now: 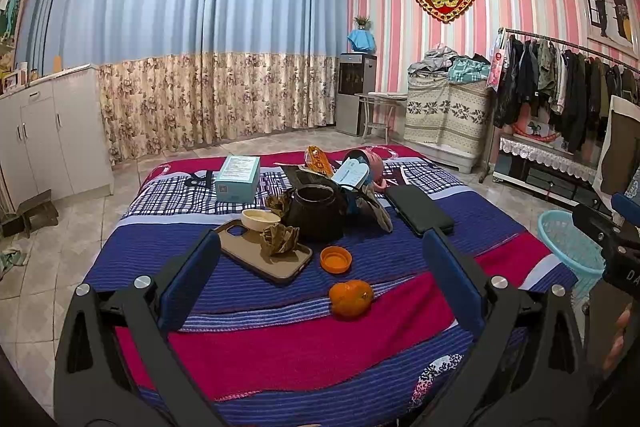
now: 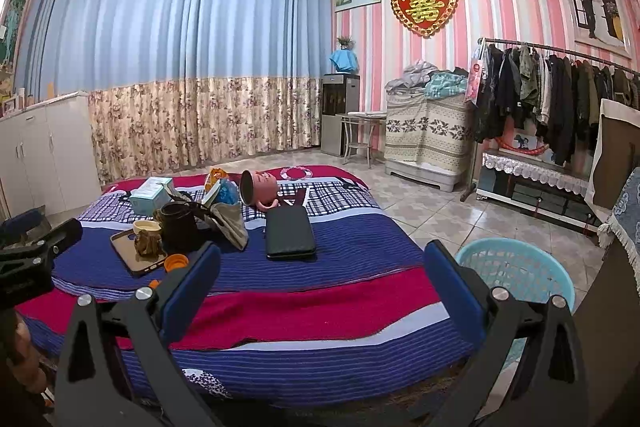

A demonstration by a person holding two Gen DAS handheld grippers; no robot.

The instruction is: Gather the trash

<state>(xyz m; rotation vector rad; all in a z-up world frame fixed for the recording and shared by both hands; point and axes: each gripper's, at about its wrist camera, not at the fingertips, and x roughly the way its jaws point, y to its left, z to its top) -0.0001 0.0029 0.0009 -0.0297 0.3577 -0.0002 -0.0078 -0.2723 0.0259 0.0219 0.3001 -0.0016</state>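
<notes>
Over the striped bed point(image 1: 360, 227) | both grippers point(image 1: 320, 255) point(image 2: 320, 263) hovering wide open, empty | crumpled brown paper wads point(image 1: 280, 239) waiting at twelve o'clock | turquoise plastic basket point(image 2: 516, 271) at three o'clock | nothing collected yet

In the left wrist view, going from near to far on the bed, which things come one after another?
Orange fruit → orange cap → crumpled brown paper on the phone case → cream bowl → light blue box.
</notes>
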